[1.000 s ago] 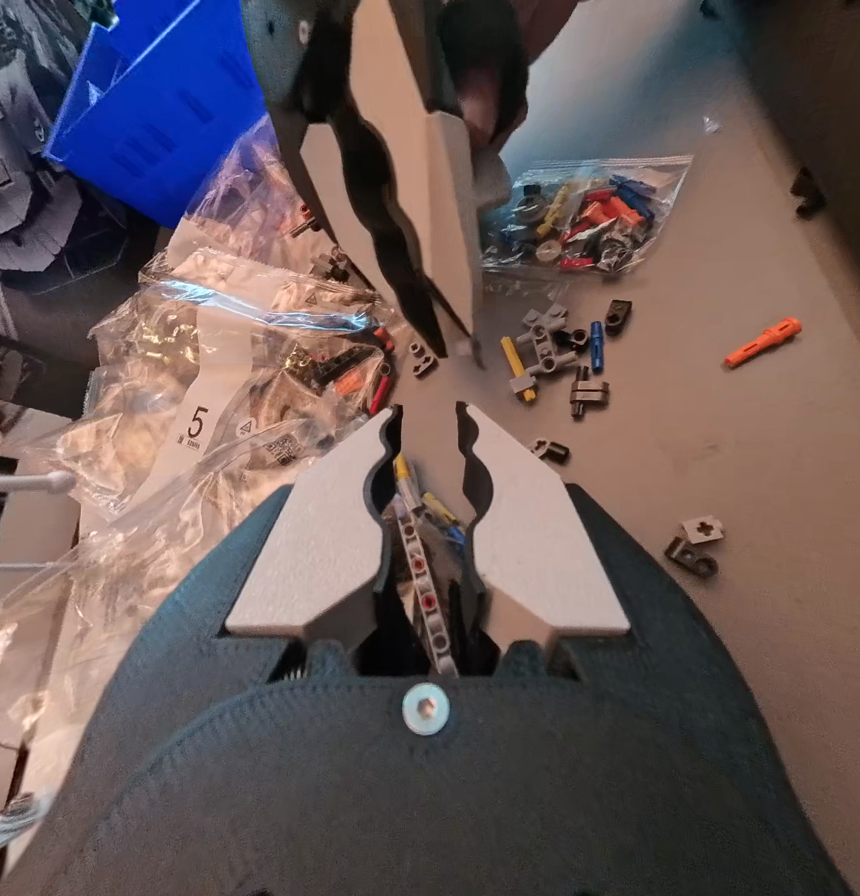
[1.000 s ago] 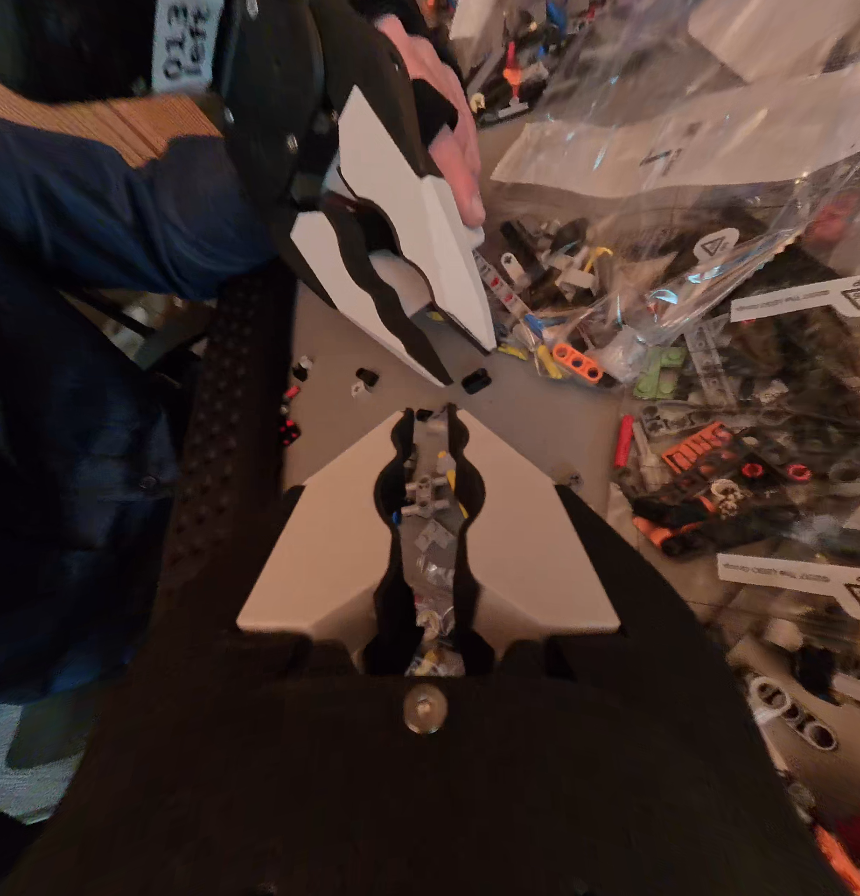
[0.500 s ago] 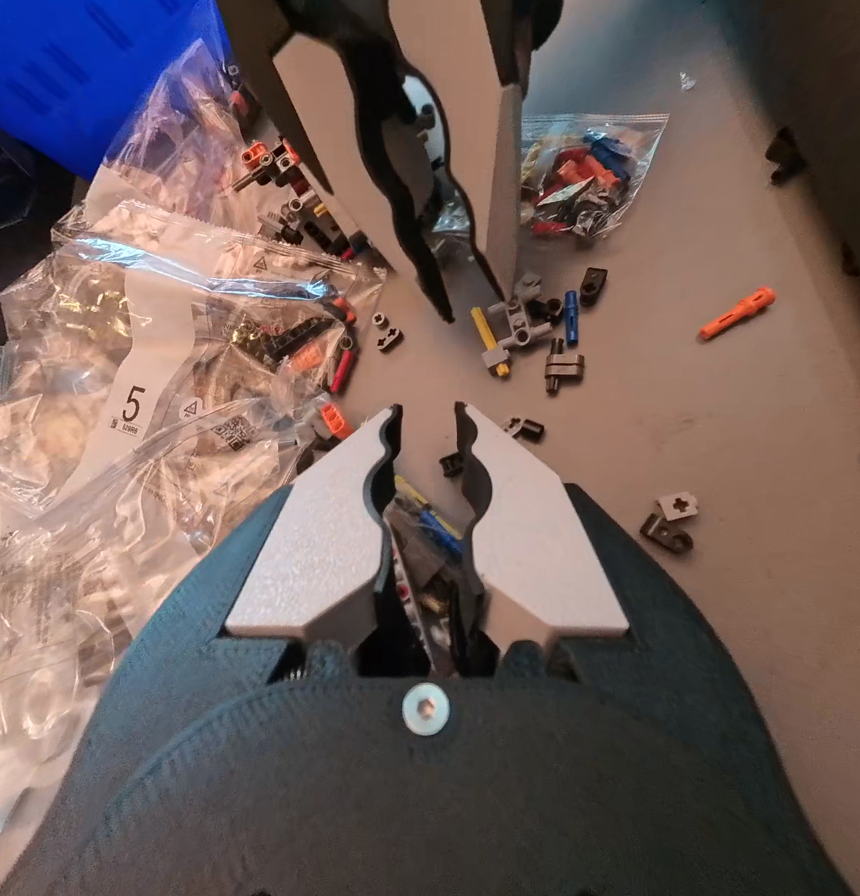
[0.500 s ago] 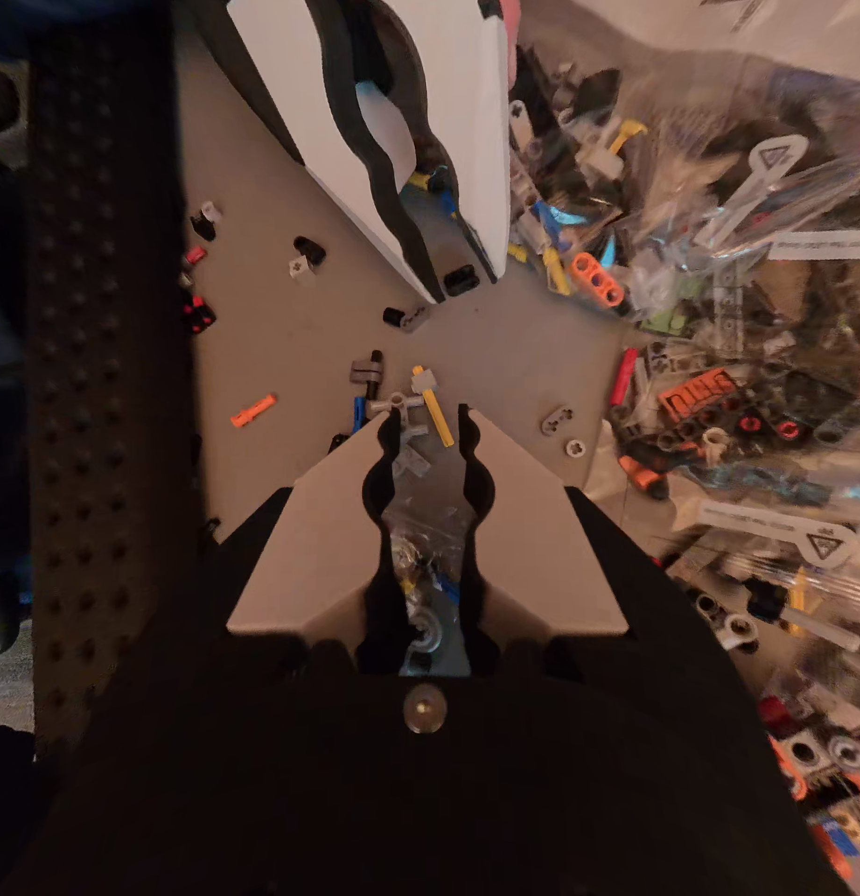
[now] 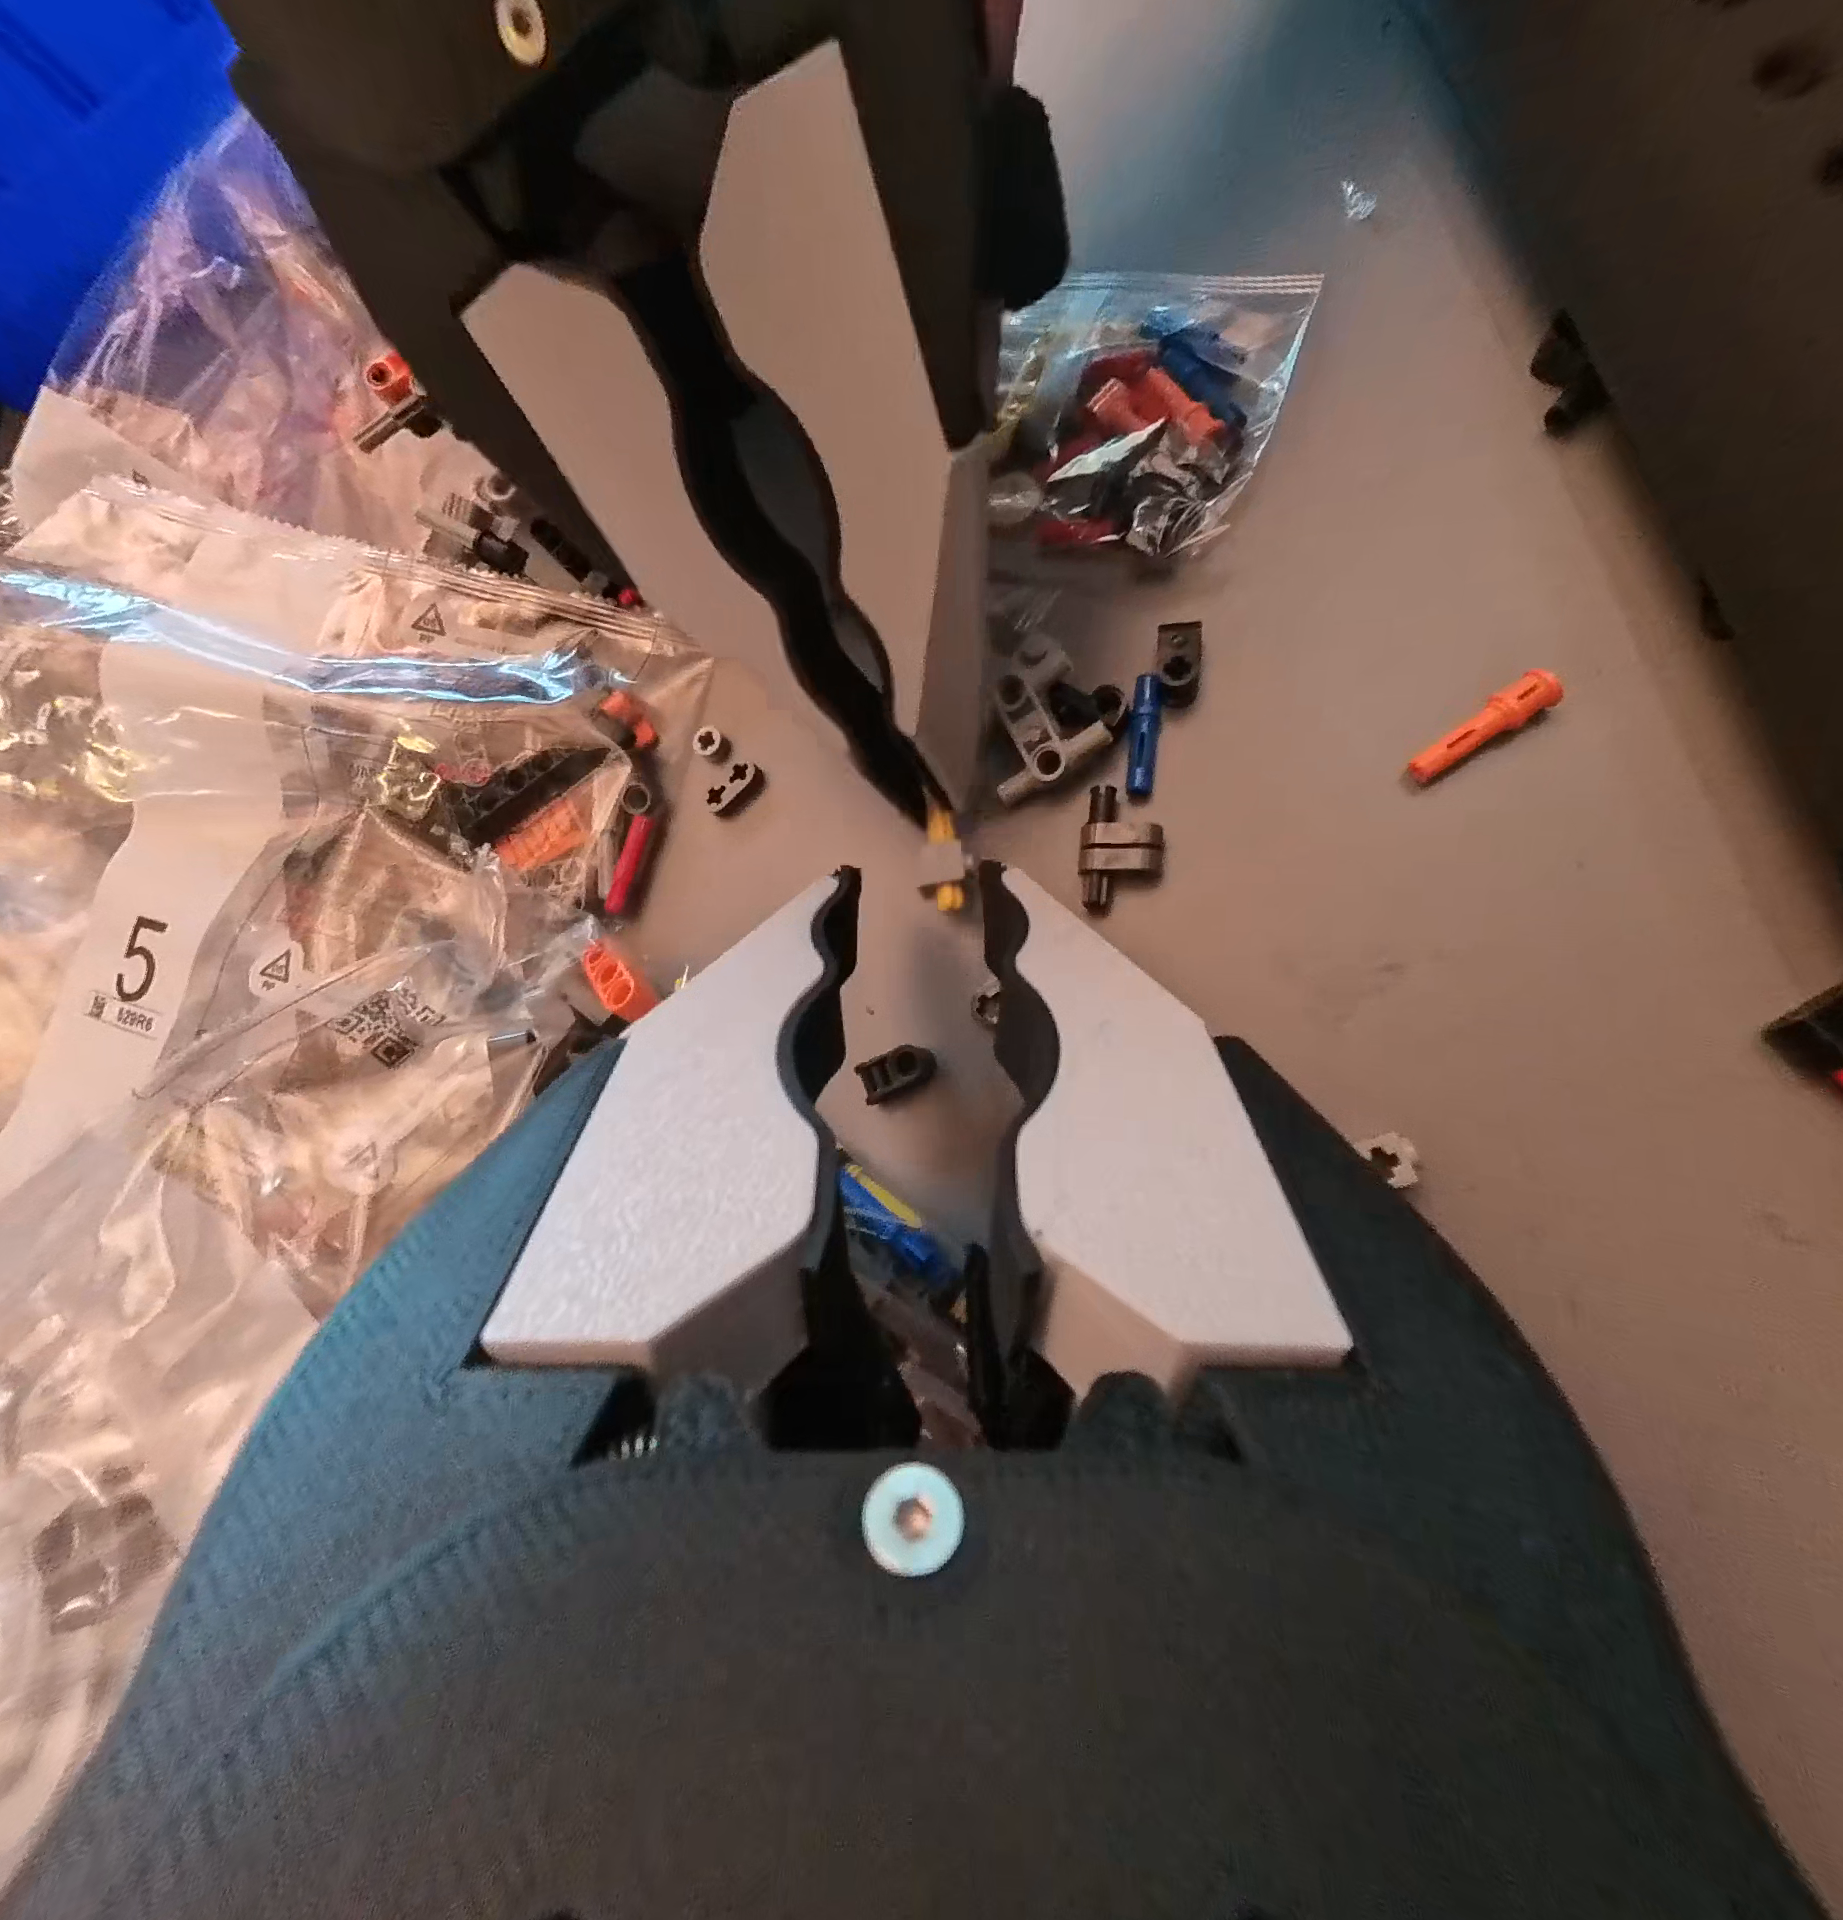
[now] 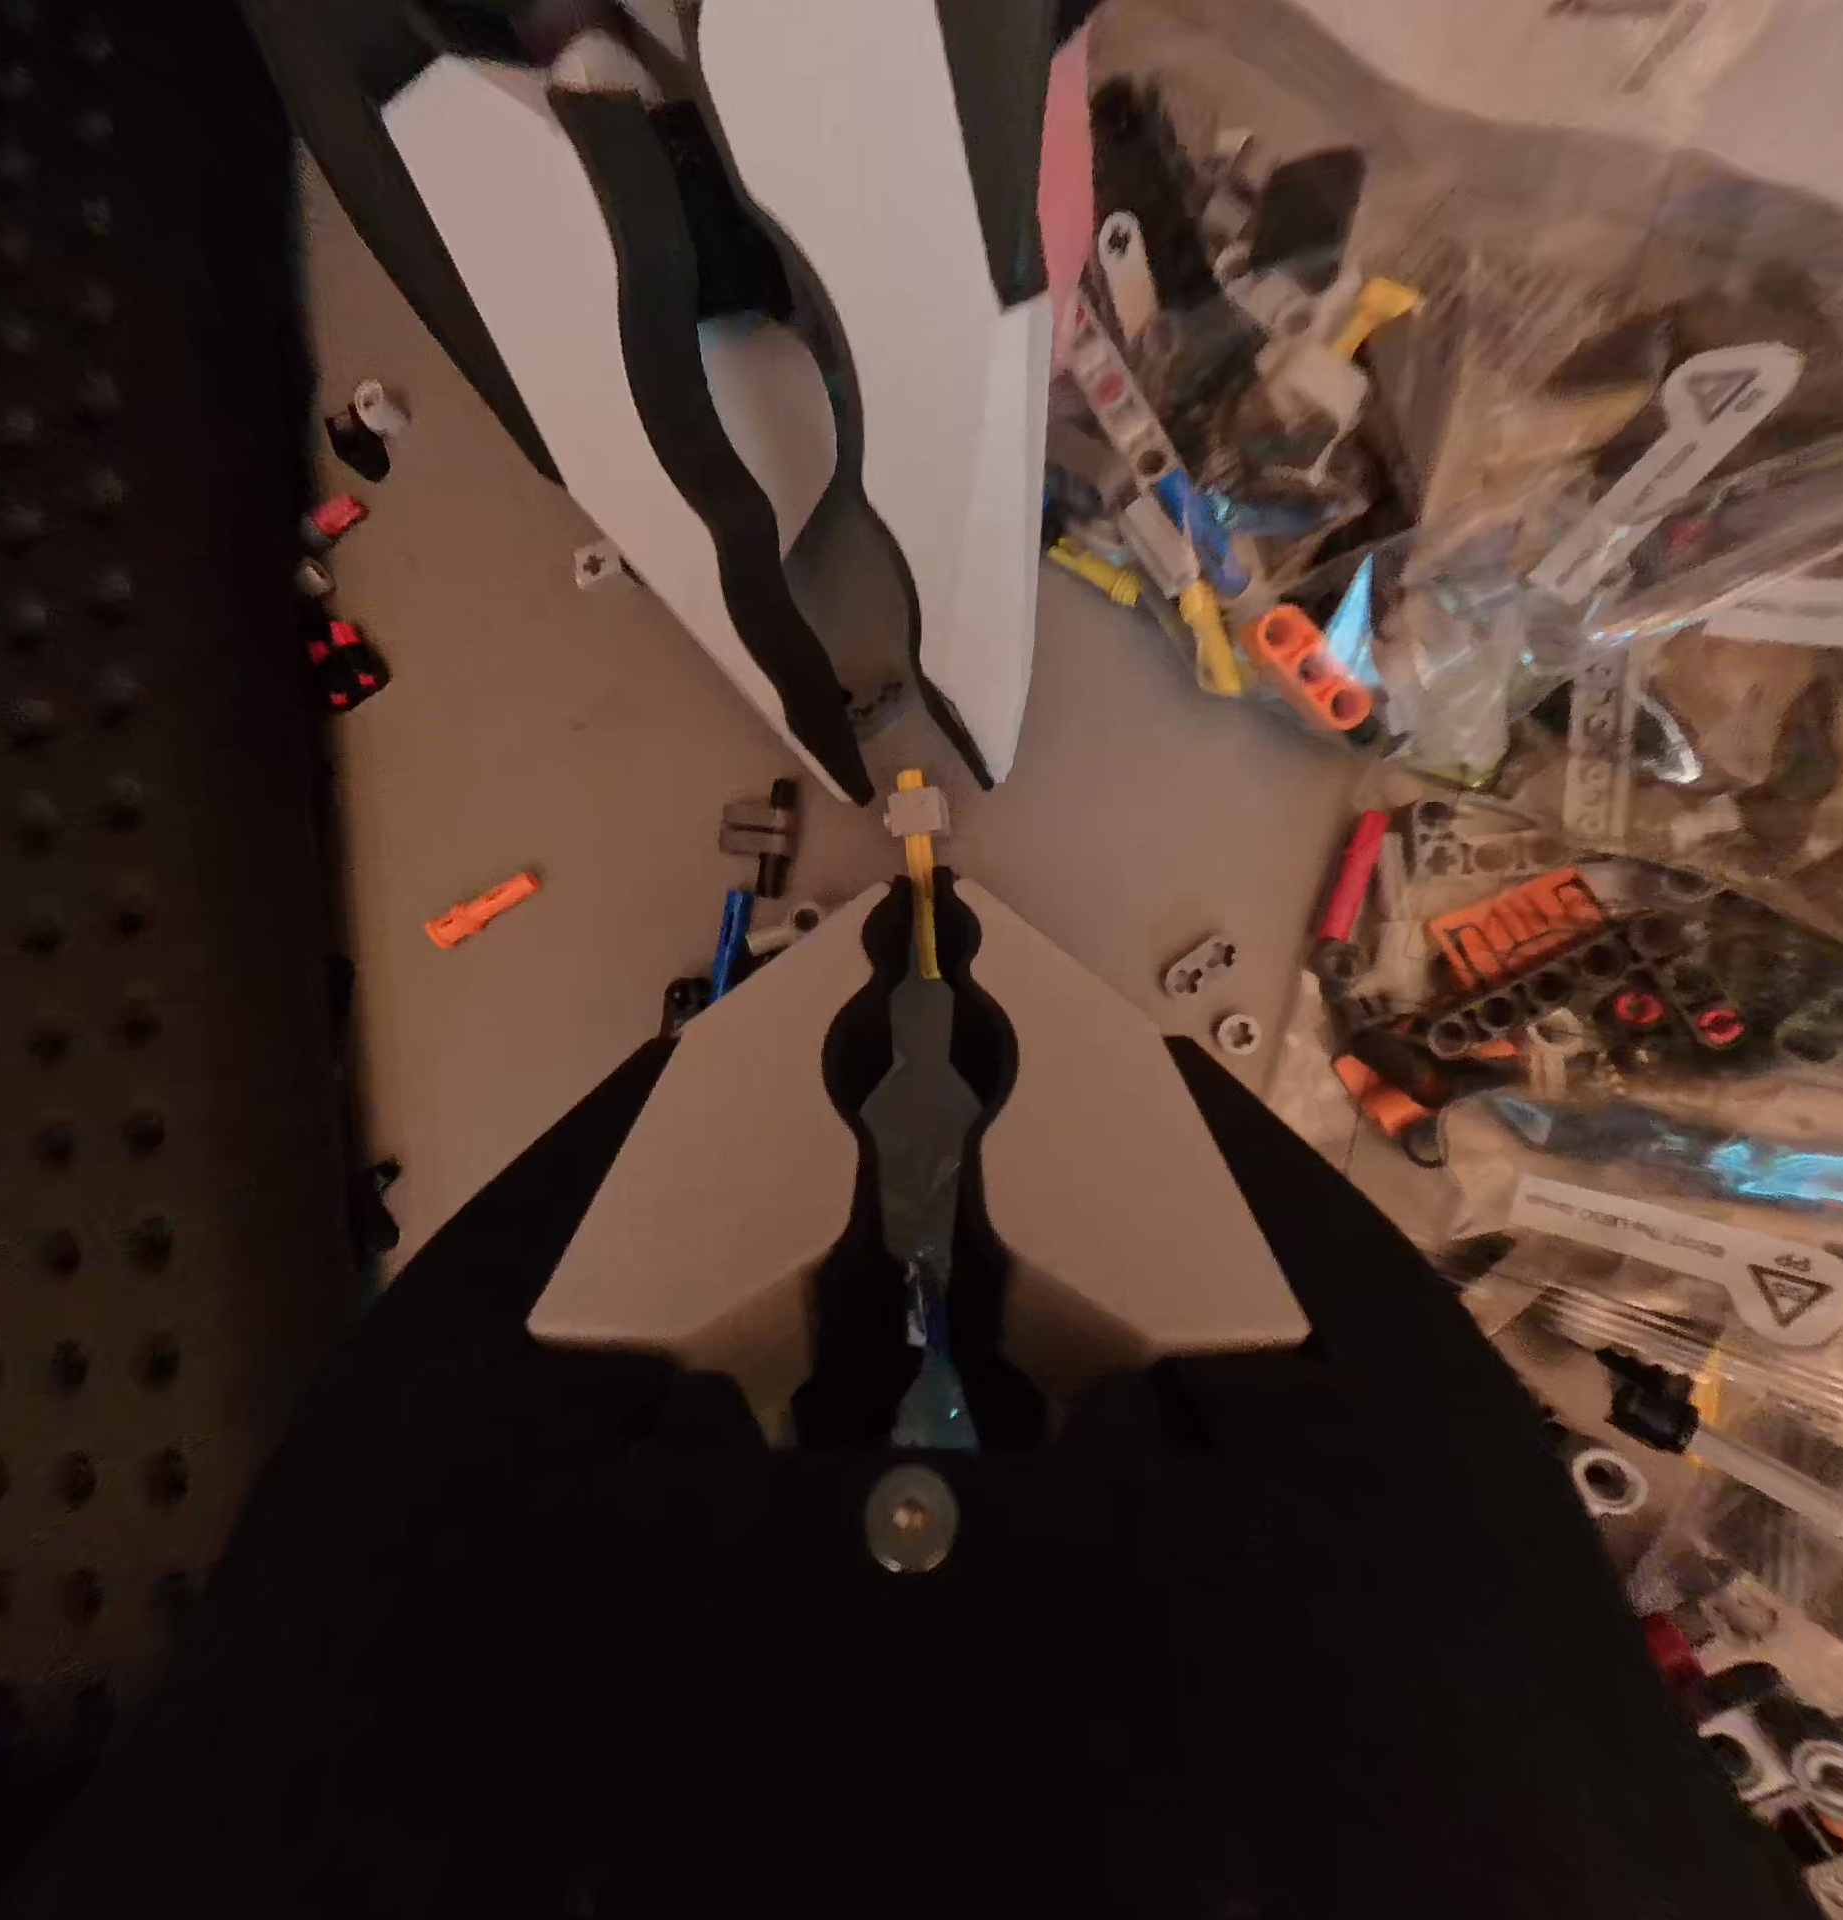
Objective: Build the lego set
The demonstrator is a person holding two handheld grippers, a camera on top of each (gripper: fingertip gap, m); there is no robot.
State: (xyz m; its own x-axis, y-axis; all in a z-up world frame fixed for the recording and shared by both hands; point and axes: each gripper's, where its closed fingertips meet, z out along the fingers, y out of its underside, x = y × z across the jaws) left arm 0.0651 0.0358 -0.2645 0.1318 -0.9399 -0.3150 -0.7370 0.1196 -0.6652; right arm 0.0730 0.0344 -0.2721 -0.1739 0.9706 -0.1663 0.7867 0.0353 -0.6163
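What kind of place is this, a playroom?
More likely a workbench or hobby table: a plain grey tabletop scattered with loose Lego pieces, numbered clear parts bags, and a blue bin at one corner.

Printed numerals, codes and warning triangles mark the clear parts bags [image 5: 273, 831], left unquoted.

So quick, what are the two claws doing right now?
Left claw: open, holding nothing, tips by the grey bush.
Right claw: shut on the yellow axle.
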